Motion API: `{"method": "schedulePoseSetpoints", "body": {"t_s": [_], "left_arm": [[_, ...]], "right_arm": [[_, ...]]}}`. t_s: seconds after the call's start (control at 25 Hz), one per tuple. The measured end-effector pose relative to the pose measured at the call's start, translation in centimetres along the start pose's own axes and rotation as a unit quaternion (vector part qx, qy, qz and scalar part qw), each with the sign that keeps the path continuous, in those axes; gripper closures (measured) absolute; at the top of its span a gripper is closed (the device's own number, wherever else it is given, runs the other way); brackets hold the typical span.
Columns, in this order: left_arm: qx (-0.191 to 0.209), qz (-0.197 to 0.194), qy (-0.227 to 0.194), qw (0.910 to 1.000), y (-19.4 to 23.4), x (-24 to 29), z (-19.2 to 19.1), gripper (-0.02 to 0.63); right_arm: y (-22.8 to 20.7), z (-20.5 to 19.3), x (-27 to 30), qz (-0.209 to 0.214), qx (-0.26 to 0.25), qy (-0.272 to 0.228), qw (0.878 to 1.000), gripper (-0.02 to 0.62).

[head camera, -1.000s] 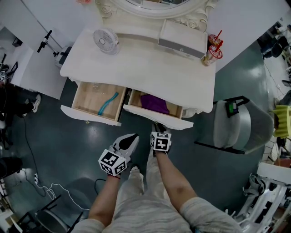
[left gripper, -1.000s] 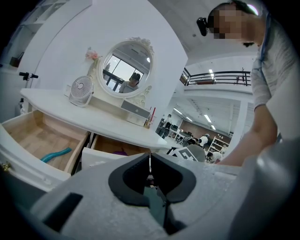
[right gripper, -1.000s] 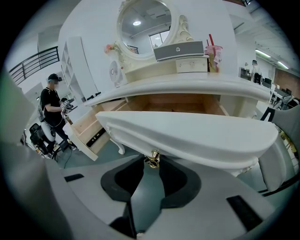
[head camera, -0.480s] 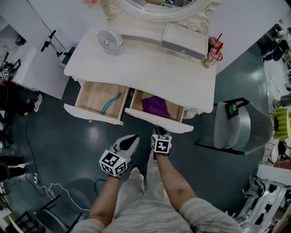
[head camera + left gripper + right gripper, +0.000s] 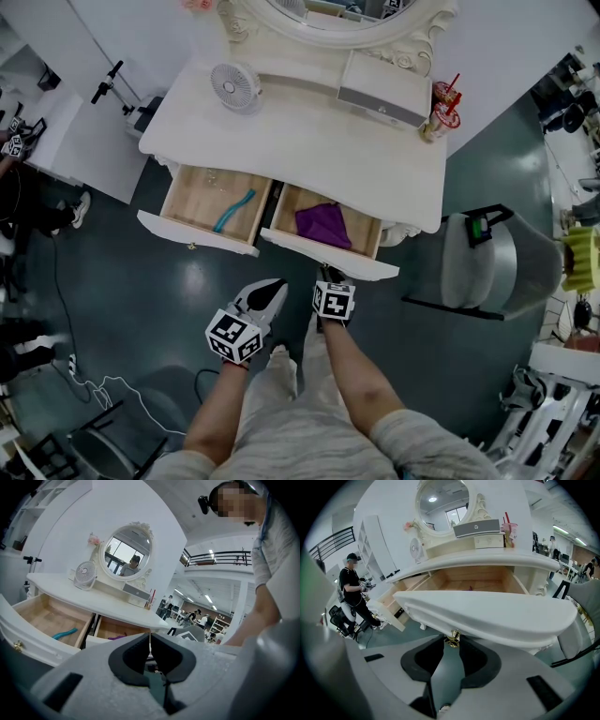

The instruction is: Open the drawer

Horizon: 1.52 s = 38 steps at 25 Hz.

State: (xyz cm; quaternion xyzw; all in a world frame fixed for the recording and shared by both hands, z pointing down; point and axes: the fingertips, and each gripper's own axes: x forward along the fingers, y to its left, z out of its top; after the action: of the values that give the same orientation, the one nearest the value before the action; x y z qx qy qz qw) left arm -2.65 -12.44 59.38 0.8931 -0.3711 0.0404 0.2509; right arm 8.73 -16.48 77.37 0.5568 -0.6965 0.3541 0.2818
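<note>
White dressing table is standing before me with two drawers pulled out: the left drawer is holding one teal tool, the right drawer one purple cloth. My right gripper seems to be pinching the right drawer's brass knob, which only its own view is showing. My left gripper is hanging free, jaws pressed together on nothing.

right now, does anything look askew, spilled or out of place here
Nothing stands out. Both drawers are open and sit straight; a purple cloth lies bunched in the right drawer, a teal object in the left drawer. The fan and cup stand upright, nothing spilled.
</note>
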Motion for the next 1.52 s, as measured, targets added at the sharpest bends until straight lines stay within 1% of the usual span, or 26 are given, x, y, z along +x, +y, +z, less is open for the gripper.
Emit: {"method": "schedulePoseSetpoints", "body": {"t_s": [1.52], "left_arm": [[0.007, 0.009, -0.001, 0.9999, -1.5, -2.8, -0.6, 0.591]], "right_arm": [[1.9, -4.2, -2.7, -0.005, 0.003, 0.014, 1.0, 0.495]]}}
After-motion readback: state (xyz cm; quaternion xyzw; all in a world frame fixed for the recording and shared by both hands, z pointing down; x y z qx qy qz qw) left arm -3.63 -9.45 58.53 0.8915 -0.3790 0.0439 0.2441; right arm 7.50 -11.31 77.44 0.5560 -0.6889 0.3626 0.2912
